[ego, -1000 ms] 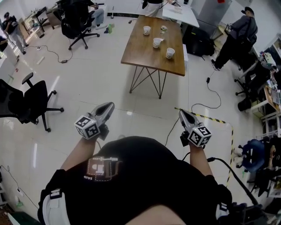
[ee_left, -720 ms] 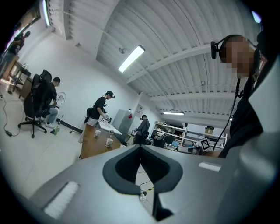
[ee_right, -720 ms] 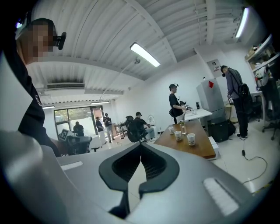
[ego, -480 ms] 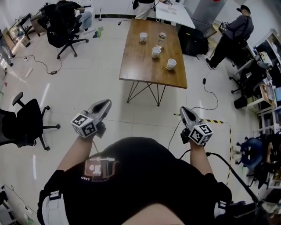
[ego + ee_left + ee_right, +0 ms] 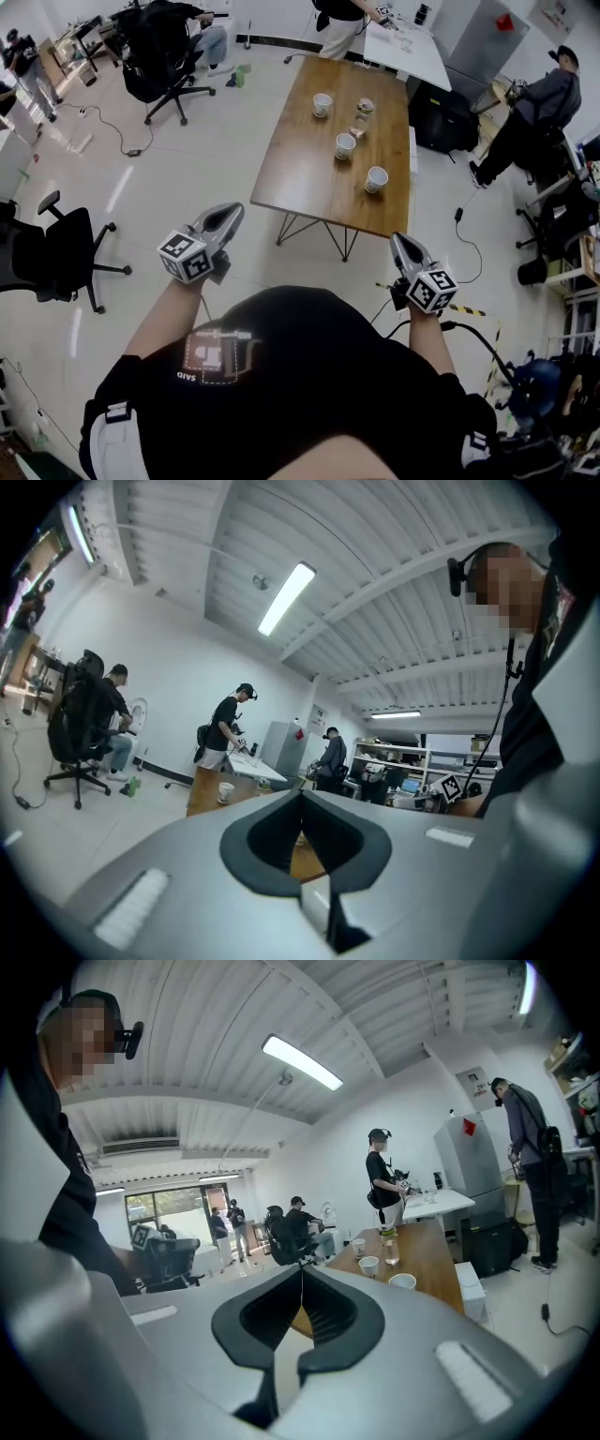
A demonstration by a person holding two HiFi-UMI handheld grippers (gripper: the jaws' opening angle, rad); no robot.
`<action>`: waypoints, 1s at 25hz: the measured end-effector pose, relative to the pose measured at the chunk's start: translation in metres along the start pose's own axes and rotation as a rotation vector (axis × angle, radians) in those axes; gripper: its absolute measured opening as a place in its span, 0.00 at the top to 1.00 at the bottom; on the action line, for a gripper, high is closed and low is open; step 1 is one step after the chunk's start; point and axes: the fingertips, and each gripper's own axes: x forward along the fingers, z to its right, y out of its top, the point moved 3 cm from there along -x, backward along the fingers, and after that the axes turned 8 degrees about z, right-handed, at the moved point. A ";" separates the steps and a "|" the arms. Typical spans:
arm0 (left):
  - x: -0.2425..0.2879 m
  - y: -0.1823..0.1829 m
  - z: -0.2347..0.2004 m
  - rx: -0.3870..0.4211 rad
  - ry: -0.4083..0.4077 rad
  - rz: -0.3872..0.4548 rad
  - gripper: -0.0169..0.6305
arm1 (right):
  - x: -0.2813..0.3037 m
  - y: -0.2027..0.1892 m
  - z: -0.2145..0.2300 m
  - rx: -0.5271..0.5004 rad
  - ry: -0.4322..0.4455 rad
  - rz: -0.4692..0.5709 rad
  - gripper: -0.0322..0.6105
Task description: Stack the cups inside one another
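Three white paper cups stand apart on the wooden table [image 5: 309, 173]: a far one [image 5: 322, 103], a middle one [image 5: 345, 145] and a near one [image 5: 376, 178]. The right gripper view shows the same three cups, far [image 5: 359, 1246], middle [image 5: 369, 1265] and near [image 5: 402, 1282]. My left gripper [image 5: 233, 210] is held level short of the table's near left corner, shut and empty. My right gripper [image 5: 397, 240] hangs just off the near right edge, shut with nothing in it. In their own views the left gripper [image 5: 302, 795] and the right gripper [image 5: 302, 1269] have their jaw tips touching.
A small glass jar [image 5: 366, 108] stands near the far cup. Office chairs stand at left [image 5: 58, 246] and far left [image 5: 161, 52]. A white table [image 5: 410, 49] lies beyond, with people [image 5: 542, 105] nearby. Yellow-black tape [image 5: 466, 310] and cables cross the floor at right.
The table has come closer and now lies just beyond both grippers. Both grippers have been carried forward together, still shut.
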 end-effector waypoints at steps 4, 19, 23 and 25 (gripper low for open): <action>0.056 0.011 -0.008 0.052 0.057 0.003 0.97 | 0.038 0.026 0.052 -0.010 0.068 -0.004 0.92; 0.204 0.011 -0.142 0.072 -0.051 -0.083 0.97 | 0.115 0.061 0.125 0.004 -0.108 0.042 0.89; 0.269 0.011 -0.176 0.162 -0.135 -0.158 0.97 | 0.122 0.073 0.145 0.004 -0.195 0.079 0.87; 0.301 0.003 -0.183 0.257 -0.164 -0.219 0.97 | 0.115 0.077 0.158 0.007 -0.222 0.084 0.87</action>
